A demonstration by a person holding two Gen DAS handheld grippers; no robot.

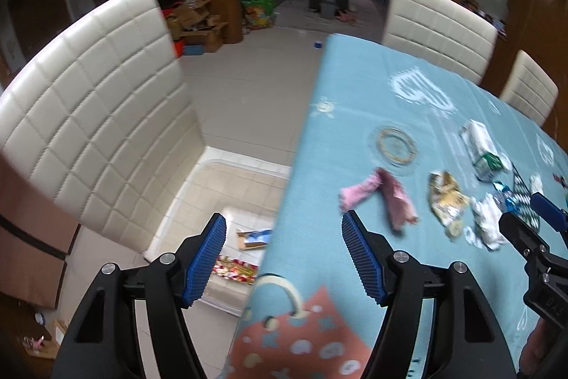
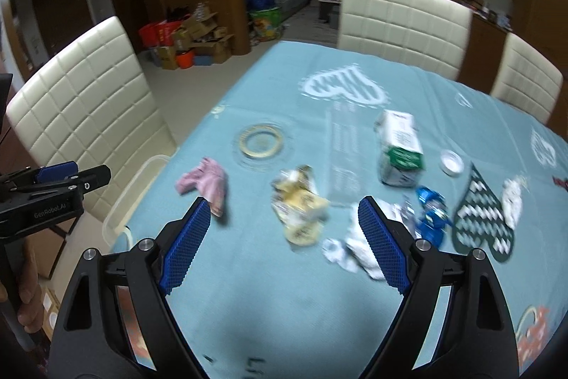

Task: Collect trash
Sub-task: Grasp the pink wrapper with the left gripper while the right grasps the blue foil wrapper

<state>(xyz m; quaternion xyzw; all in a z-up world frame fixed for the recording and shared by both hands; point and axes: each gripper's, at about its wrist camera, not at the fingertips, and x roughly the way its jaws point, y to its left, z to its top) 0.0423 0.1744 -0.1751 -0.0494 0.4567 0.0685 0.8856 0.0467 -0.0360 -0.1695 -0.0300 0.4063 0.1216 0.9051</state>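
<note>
On the tablecloth, pink wrapper [image 1: 381, 198] lies just ahead-right of the empty, spread left gripper [image 1: 284, 254]; right gripper [image 2: 284, 244], likewise spread and empty, faces the yellow wrapper [image 2: 300, 205].

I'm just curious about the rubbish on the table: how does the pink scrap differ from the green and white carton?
The pink scrap is soft, crumpled and limp; the green and white carton is a boxy, stiffer pack. The scrap is plain pink, the carton printed. The carton looks bulkier. Both lie loose on the blue tablecloth, held by neither tool.
</note>
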